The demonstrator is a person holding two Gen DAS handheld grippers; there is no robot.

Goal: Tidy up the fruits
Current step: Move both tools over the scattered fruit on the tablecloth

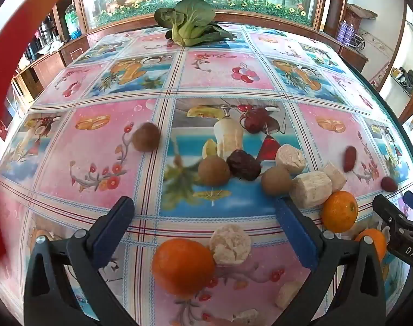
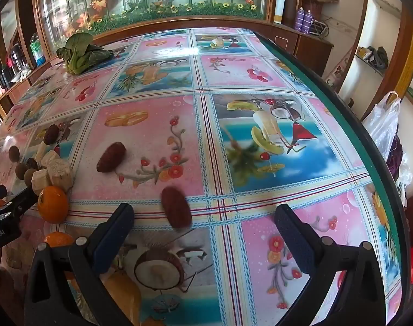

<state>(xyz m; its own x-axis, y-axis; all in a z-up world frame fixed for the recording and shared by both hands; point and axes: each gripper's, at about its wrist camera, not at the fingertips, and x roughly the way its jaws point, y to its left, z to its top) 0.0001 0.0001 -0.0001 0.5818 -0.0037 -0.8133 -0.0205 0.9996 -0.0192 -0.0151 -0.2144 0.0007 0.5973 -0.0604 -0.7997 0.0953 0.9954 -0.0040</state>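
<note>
Left gripper (image 1: pixel 203 228) jaws wide, nothing held; nearest orange (image 1: pixel 182 266) lies on the table (image 1: pixel 103 149) just beneath them. Right gripper (image 2: pixel 203 228) also wide, empty. One red date (image 2: pixel 176 207) lies right of that orange, between the right fingers.
</note>
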